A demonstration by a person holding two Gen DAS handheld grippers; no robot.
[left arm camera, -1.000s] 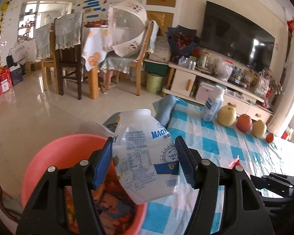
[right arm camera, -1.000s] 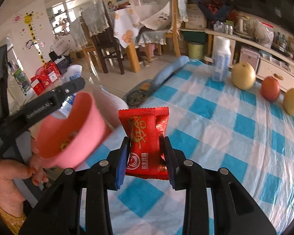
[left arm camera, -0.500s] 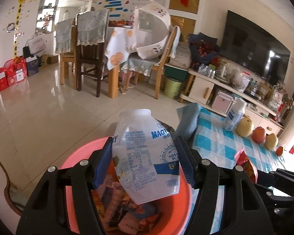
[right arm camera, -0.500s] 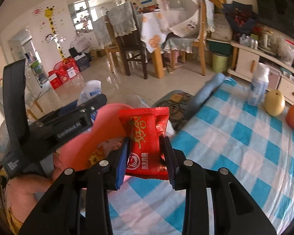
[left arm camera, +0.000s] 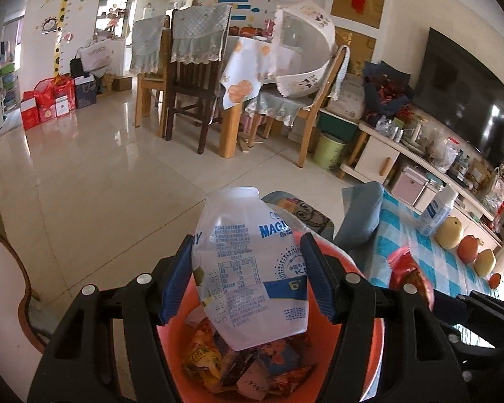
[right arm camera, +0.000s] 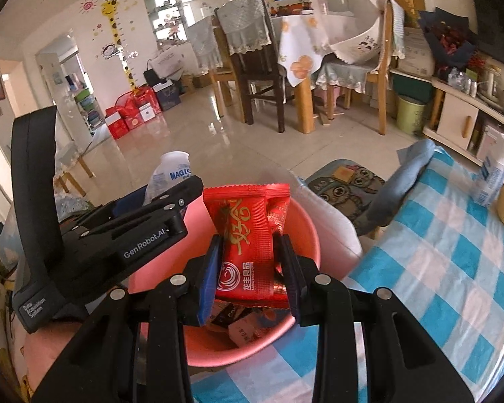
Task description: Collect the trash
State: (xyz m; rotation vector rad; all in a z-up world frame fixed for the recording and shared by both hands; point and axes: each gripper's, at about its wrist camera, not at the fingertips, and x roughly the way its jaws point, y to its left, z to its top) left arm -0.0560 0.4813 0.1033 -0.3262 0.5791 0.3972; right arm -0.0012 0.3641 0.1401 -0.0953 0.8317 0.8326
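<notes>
Now both loads have swung over the pink bin (right arm camera: 305, 231) — left gripper (left arm camera: 248, 283) clamps the bottle (left arm camera: 252, 268), right gripper (right arm camera: 250, 270) pinches the red wrapper (right arm camera: 252, 252) — ready to drop.

We hold the left gripper (left arm camera: 247, 282) pitched downward, its blue-padded jaws set roughly halfway apart and pressed against both sides of a translucent plastic bottle (left arm camera: 252, 268). We hold the right gripper (right arm camera: 250, 268) pitched downward as well, jaws drawn close and clamped on a red snack packet (right arm camera: 248, 252). In the right wrist view, the left gripper (right arm camera: 171, 201) sits just left of the right one.
</notes>
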